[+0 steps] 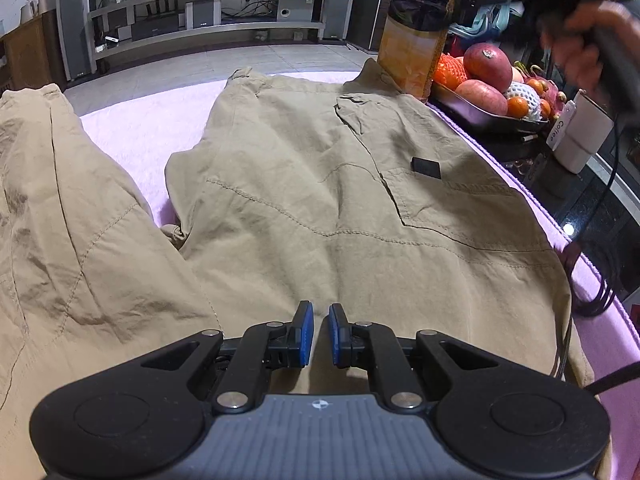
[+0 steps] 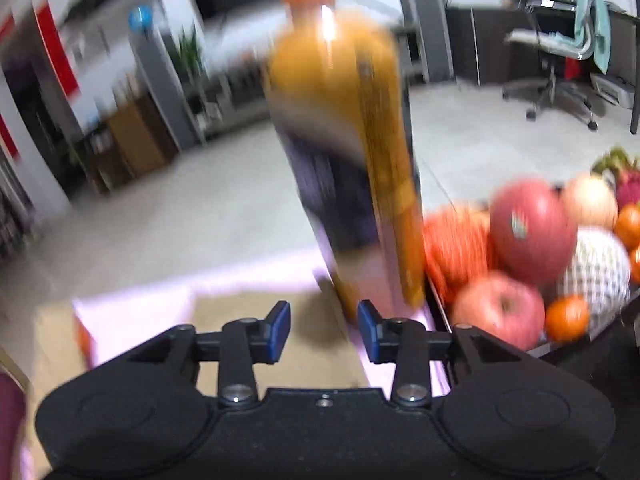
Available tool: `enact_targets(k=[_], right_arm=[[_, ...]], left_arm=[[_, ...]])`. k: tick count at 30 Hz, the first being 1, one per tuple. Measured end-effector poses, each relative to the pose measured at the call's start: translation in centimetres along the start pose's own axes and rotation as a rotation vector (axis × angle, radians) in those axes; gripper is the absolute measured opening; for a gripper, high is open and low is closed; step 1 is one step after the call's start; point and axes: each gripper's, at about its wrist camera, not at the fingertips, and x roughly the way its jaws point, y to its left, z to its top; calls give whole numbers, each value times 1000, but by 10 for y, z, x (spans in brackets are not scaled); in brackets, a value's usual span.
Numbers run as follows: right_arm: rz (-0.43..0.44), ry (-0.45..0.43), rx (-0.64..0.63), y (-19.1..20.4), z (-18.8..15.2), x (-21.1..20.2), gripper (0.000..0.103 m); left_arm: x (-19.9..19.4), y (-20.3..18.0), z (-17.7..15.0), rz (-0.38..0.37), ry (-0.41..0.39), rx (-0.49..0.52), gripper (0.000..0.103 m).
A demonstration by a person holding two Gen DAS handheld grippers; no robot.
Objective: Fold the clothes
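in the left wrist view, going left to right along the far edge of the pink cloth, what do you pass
khaki trousers → tall orange bottle → metal fruit tray → white coffee cup

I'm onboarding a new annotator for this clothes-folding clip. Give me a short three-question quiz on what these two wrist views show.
1. True or false: the khaki cotton trousers lie spread on a pink cloth-covered surface.
2. What stands right beside the tall orange-capped drink bottle? A) a metal tray of apples and oranges B) a stack of plates C) a laptop
3. Fill in: the left gripper hovers over the trousers with its jaws a little ____, holding nothing; the right gripper has its jaws wider.

Key: 1 true; 2 A; 3 apart.
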Motion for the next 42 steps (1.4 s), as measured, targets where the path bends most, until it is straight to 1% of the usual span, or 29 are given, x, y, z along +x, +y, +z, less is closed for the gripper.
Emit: enact_targets(k=[4, 6, 7, 8, 9, 13, 14, 16, 17, 18, 20, 21, 23, 24, 26, 28, 29, 30, 34, 37, 38, 39, 41, 42], right_arm=[[-16, 134, 45, -14, -25, 49, 45], [-4, 171, 60, -19, -36, 65, 57], [6, 194, 71, -21, -41, 72, 56], [11, 211, 76, -23, -45, 78, 29], [-9, 203, 61, -21, -47, 77, 3], [-188, 78, -29, -3, -45, 42, 4], [-219, 55, -30, -1, -42, 28, 10], [-164, 16, 6, -4, -35, -9, 20], [-124, -20, 37, -6, -35, -35, 32], [-91, -58, 62, -8, -36, -60, 37], [-78, -150, 88, -10, -46, -105, 38], [-76, -195, 105, -12, -53, -124, 41], [-71, -285, 138, -16, -67, -164, 42], [-69, -330, 155, -18, -74, -184, 42], [-64, -420, 188, -22, -89, -224, 43], [-59, -510, 221, -25, -103, -264, 43], [-57, -555, 238, -27, -110, -284, 45], [-53, -582, 253, -30, -116, -297, 48], [-22, -487, 299, -46, -124, -274, 48], [2, -415, 334, -59, -129, -257, 47], [9, -392, 345, -63, -131, -252, 47], [17, -368, 356, -67, -133, -246, 46], [32, -320, 379, -76, -137, -235, 46], [40, -296, 390, -80, -139, -229, 46]], left_arm=[[2, -1, 2, -5, 1, -3, 11], [2, -1, 1, -4, 1, -1, 11], [2, -1, 1, -4, 1, 0, 11], [2, -2, 1, 1, 2, 4, 11], [2, -3, 2, 8, 5, 8, 11], [3, -11, 4, 55, 20, 43, 12], [3, -13, 6, 71, 31, 45, 13], [-5, -14, 9, 106, 45, 29, 12], [-14, -16, 9, 115, 31, 22, 12], [-26, -21, 7, 118, 8, 18, 12], [-52, -33, 4, 121, -28, 12, 14], [-65, -40, 2, 122, -40, 8, 18], [-81, -54, -9, 115, -40, -2, 20], [-88, -61, -14, 110, -38, -6, 26], [-103, -75, -26, 101, -33, -16, 32], [-117, -89, -37, 91, -29, -26, 33], [-121, -95, -43, 90, -27, -25, 33], [-121, -101, -47, 93, -27, -19, 33], [-100, -123, -54, 108, 15, -4, 32], [-78, -144, -48, 106, 22, 26, 32], [-70, -151, -44, 94, 23, 37, 33], [-62, -158, -39, 81, 24, 44, 38], [-47, -171, -28, 64, 26, 53, 42], [-40, -177, -22, 62, 28, 53, 47]])
